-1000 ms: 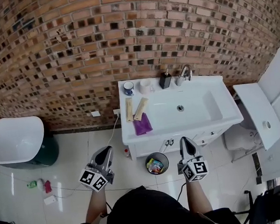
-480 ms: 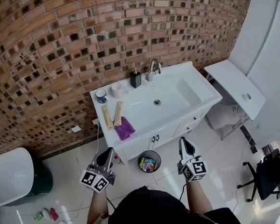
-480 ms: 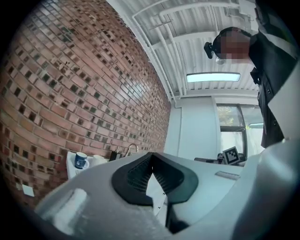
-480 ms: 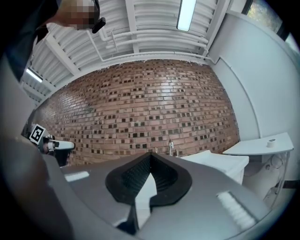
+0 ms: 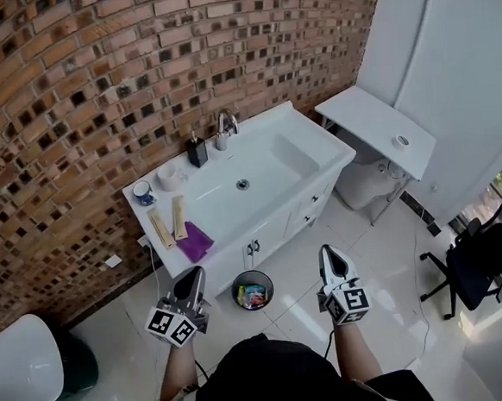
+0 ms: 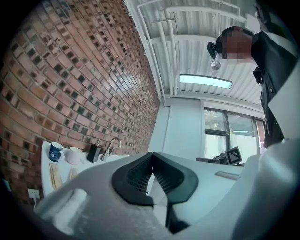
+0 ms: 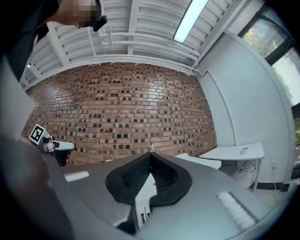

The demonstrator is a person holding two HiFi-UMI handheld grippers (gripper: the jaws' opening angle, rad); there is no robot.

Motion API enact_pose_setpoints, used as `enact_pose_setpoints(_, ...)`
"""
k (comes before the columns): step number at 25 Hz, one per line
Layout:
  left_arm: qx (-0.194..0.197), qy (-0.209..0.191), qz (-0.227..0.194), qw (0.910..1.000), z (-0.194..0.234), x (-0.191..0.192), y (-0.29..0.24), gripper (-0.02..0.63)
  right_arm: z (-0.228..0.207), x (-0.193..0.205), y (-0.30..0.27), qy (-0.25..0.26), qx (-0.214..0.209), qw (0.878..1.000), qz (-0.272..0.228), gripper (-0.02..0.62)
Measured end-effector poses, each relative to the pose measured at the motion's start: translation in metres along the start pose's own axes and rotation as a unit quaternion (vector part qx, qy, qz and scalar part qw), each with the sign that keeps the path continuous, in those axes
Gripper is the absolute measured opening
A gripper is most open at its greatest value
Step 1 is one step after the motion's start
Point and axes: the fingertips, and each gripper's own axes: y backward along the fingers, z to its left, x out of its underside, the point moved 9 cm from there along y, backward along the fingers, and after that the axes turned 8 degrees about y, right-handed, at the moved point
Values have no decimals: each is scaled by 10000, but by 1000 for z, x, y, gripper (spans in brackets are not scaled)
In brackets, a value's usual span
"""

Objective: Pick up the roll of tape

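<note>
The roll of tape (image 5: 399,141) is a small white ring lying on a white side table (image 5: 366,117) at the far right, next to the wall. The right gripper view shows the tape (image 7: 244,150) small and far off on that table (image 7: 229,153). My left gripper (image 5: 190,278) and right gripper (image 5: 328,255) are held low over the tiled floor, well short of the table. Both are shut with nothing between the jaws. The left gripper view faces the washbasin and does not show the tape.
A white washbasin cabinet (image 5: 313,160) stands against the brick wall, with mugs, a soap bottle, a tap and a purple cloth (image 5: 194,241) on it. A small waste bin (image 5: 252,291) sits before it. A black office chair (image 5: 485,259) is at right, a white lidded bin (image 5: 27,377) at lower left.
The view has swung to the right: the washbasin slid leftward and the side table with the tape came further into the picture. Both grippers moved along with the person and stayed shut.
</note>
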Motion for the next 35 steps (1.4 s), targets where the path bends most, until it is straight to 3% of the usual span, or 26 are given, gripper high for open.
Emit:
enact_pose_setpoints(5,191,122,196,9996,-3,8,-13,2,-6,-3,36,89,445,9989,89,5)
enact_pose_setpoints(12,1041,487,411,9925,-30,35,-48,2,-14,3,99,200,953,9936,570,5)
enact_pose_setpoints(18,1150,782,612,9884,-40,62,-62,2,-27,3,133,479,1191,9887,776,5)
enact_pose_setpoints(26,1525,405,809,9842,-81,67,-122,2,-80,11,137,186,1493,9876,450,5)
enact_pose_setpoints(31,1869,265,1011,9768,-108,81,-163,2,-113,15,150,-12,1694,9848,376,5)
enact_pose_setpoints(35,1911,215,1027,9760,-125,89,-190,2,-148,22,163,-129,1927,9804,383,5)
